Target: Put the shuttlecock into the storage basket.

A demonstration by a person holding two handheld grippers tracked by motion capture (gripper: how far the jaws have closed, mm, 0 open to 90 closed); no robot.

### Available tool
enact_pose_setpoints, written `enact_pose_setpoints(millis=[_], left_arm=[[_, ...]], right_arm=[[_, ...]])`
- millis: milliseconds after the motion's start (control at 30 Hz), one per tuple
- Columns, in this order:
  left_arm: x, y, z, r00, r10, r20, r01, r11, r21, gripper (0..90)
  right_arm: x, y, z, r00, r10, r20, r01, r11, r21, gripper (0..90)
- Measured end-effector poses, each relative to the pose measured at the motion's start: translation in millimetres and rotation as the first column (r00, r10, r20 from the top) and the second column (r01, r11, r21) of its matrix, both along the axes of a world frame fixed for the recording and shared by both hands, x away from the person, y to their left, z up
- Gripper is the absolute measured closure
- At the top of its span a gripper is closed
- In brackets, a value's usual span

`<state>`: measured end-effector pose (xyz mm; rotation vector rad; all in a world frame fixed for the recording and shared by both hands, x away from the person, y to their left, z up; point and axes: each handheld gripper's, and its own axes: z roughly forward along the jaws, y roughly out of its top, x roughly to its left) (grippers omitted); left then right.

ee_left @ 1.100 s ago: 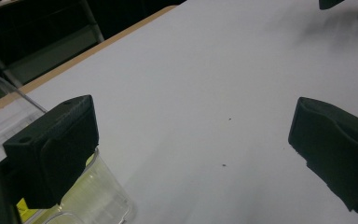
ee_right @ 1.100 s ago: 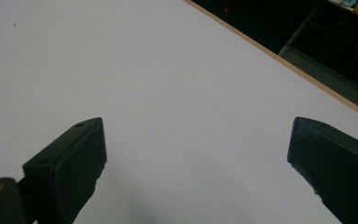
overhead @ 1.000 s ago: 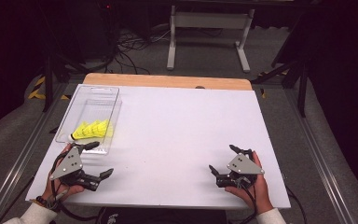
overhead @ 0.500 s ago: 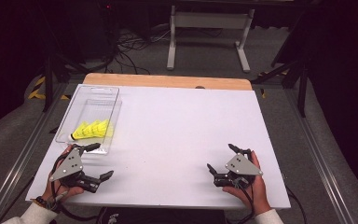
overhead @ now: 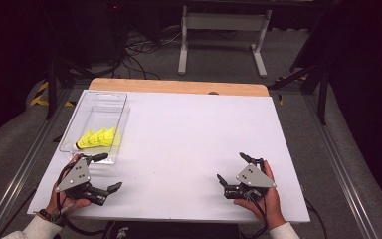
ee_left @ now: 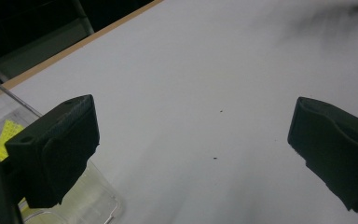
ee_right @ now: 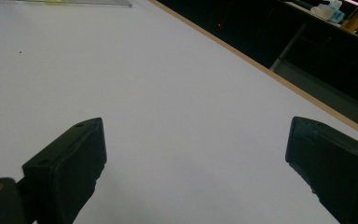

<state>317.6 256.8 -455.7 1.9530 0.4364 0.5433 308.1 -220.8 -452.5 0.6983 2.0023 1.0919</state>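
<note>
A clear plastic tray (overhead: 82,112) stands at the table's left side with yellow shuttlecocks (overhead: 98,138) lying in its near end. My left gripper (overhead: 108,172) is held just in front of the tray's near edge, open and empty. In the left gripper view its jaws (ee_left: 196,149) stand wide apart over bare white table, with the tray's corner (ee_left: 100,205) and a bit of yellow shuttlecock (ee_left: 7,135) behind the left jaw. My right gripper (overhead: 230,167) hovers near the front right of the table, open, with nothing between its fingers (ee_right: 196,168).
The white table top (overhead: 189,134) has a wooden strip (overhead: 179,85) along its far edge. Beyond it are a metal stand (overhead: 219,30) and cables on the floor. The tray's edge (ee_right: 74,2) shows far off in the right gripper view.
The right gripper has drifted slightly to the left. The left gripper has barely moved, and both stay open.
</note>
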Motion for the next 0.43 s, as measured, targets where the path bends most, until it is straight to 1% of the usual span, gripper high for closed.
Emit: enact_pose_setpoints(millis=[167,333,367,433], left_arm=[[1.5,-0.4,-1.0,1.0,0.0,-0.003,0.0,1.0,-0.002,2.8],[2.2,-1.5,-1.7,0.9999,-0.006,-0.011,0.006,1.0,0.005,2.9],[2.4,-1.4,-1.4,1.0,-0.004,-0.007,0.004,1.0,0.007,2.8],[2.7,-1.3,-1.5,0.9999,0.001,-0.013,-0.001,1.0,0.003,3.0]], right_arm=[[0.4,1.2,-0.5,1.0,0.006,0.002,-0.006,1.0,-0.003,6.1],[0.5,1.3,-1.7,1.0,0.005,-0.004,-0.005,1.0,-0.006,6.1],[0.7,1.1,-1.7,1.0,0.005,-0.005,-0.005,1.0,-0.004,6.0],[1.4,1.3,-1.5,1.0,0.001,-0.006,-0.001,1.0,-0.002,6.1]])
